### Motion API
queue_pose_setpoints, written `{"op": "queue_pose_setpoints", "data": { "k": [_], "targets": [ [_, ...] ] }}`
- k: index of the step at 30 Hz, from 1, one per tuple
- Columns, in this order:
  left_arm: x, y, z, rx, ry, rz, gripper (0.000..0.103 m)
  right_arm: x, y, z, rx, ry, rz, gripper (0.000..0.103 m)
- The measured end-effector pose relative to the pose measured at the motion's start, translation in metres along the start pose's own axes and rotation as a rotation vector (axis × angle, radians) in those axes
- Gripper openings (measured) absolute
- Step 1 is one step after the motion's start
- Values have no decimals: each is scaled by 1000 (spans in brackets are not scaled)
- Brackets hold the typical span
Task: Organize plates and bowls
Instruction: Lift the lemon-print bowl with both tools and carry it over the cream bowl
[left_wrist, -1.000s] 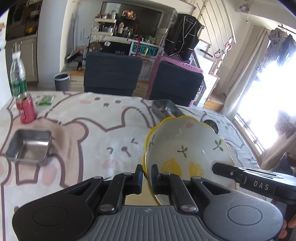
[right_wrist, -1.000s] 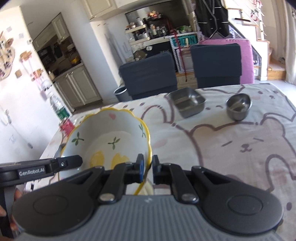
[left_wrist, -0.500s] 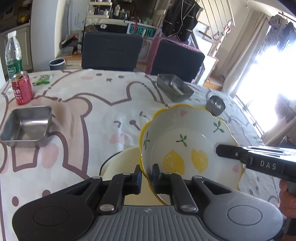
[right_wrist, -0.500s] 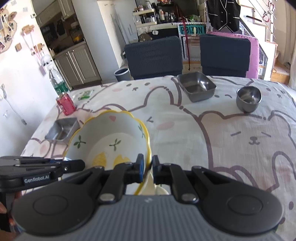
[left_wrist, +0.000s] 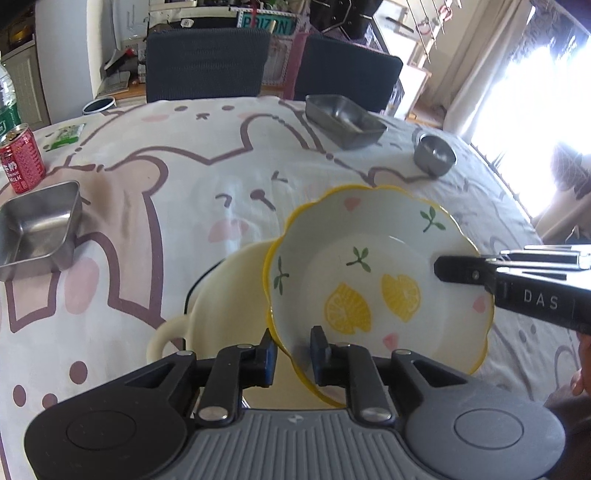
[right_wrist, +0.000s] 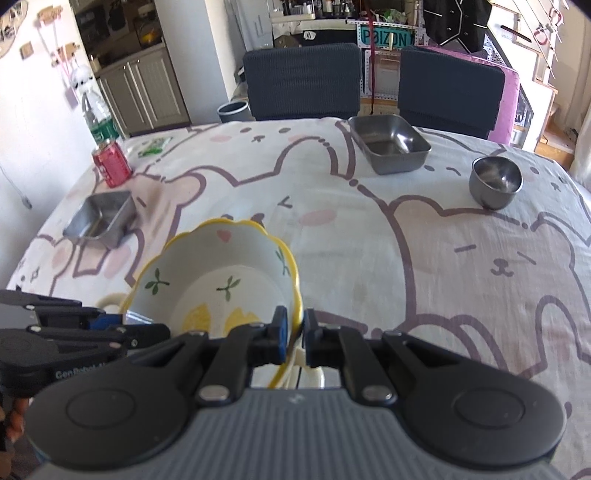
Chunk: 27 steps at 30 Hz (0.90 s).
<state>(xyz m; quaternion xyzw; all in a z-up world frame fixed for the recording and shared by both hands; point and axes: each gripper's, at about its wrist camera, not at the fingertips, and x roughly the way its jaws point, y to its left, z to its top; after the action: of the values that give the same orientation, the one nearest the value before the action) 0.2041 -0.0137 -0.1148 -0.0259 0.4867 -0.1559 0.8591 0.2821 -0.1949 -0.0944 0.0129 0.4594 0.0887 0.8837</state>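
While the lemon bowl (left_wrist: 376, 273) hangs tilted just over a cream dish (left_wrist: 221, 302) on the table (left_wrist: 184, 177), seemingly for stacking, the right gripper (right_wrist: 293, 338) pinches its rim and the left gripper (left_wrist: 291, 354) is opening, rim between its loosened jaws.

"DAS" on right claw (left_wrist: 537, 299), "MILK" on red can (left_wrist: 22, 164), "GenRobot" on left claw (right_wrist: 79, 373)

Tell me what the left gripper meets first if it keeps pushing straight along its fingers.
The lemon bowl: its yellow rim already sits between the left gripper fingers, whose jaws are opening. Going on, they would likely run into the bowl's wall, with the cream pot just beneath; depth is unclear.
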Motion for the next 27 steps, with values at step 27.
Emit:
{"op": "queue_pose_setpoints", "data": {
  "k": [27],
  "targets": [
    [19, -3, -8, 19, 90, 24, 30, 5, 14, -5, -115, 23, -44, 11]
  ]
}}
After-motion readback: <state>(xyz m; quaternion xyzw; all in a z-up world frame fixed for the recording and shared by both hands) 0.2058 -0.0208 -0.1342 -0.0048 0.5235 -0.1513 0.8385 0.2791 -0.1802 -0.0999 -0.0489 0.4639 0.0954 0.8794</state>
